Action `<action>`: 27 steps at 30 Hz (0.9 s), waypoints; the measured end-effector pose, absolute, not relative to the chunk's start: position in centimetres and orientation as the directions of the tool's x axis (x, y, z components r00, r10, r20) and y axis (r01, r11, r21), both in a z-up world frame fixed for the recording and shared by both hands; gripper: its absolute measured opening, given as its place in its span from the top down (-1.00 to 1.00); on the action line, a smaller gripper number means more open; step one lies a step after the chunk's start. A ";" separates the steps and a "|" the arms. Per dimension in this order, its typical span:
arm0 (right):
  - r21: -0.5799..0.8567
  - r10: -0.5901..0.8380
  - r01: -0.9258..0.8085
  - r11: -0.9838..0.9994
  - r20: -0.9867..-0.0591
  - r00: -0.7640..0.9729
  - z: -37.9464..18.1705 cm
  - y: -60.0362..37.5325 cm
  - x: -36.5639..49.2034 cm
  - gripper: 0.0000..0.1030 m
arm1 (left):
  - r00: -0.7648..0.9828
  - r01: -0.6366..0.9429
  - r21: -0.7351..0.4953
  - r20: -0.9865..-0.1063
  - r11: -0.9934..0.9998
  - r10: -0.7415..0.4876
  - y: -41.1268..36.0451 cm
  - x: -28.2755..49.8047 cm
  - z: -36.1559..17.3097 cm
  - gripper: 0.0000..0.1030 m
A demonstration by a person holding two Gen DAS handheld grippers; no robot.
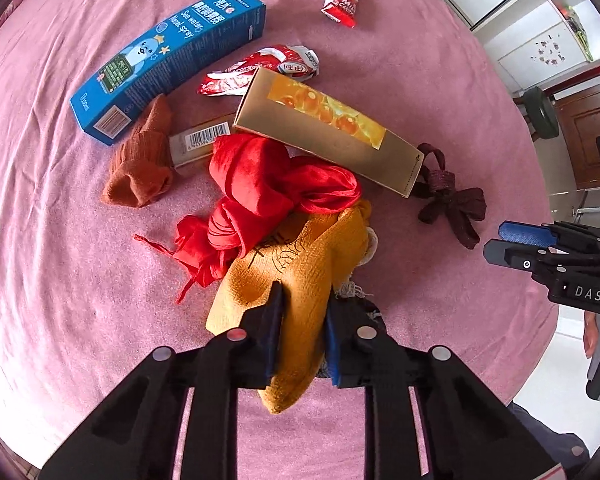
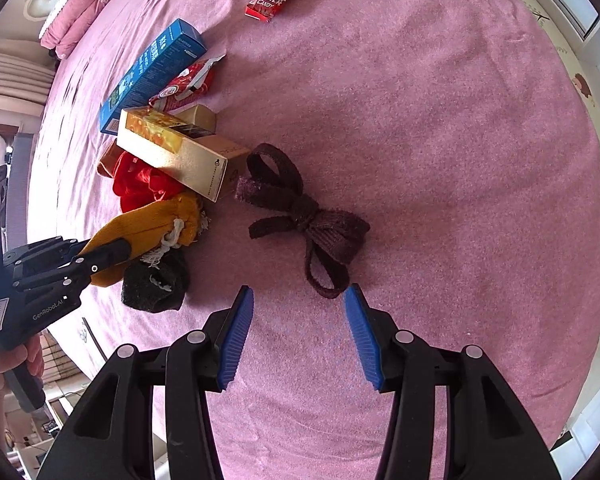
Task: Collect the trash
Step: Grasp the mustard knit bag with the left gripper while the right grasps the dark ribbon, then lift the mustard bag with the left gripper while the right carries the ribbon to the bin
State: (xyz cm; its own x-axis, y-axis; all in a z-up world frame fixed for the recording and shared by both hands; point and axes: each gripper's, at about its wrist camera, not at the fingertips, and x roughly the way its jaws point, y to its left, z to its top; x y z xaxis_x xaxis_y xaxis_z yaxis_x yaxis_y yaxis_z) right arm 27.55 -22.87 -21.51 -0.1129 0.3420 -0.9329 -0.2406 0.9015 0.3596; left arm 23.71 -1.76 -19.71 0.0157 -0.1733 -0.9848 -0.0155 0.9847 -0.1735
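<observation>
My left gripper points down and is shut on a mustard-yellow knit sock, its pads pinching a fold; the right wrist view shows the same gripper on that sock. My right gripper is open just above the bedspread, with nothing between its fingers. A dark maroon fabric bow lies just beyond its tips. Trash lies further off: a blue nasal-spray box, a gold box, a crumpled red wrapper and a red milk-candy wrapper.
Everything rests on a pink bedspread. A red cloth, a rust-brown sock and a small barcoded box crowd the gold box. A black sock lies beside the yellow one. Pillows are at the far left.
</observation>
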 end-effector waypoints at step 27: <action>0.331 0.305 -0.261 0.907 -0.943 -0.136 -24.3 -22.2 29.9 0.85 | 0.101 -0.192 -0.298 -0.954 0.935 -0.283 2.4 22.5 -17.3 0.77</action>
State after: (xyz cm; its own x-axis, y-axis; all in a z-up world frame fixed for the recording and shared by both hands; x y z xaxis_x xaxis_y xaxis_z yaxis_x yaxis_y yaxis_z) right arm 29.91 -22.17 -24.25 -0.1357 0.3045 -0.9428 -0.2609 0.9070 0.3305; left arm 22.45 2.41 -17.35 0.1015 -0.2833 -0.9537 -0.1918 0.9350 -0.2982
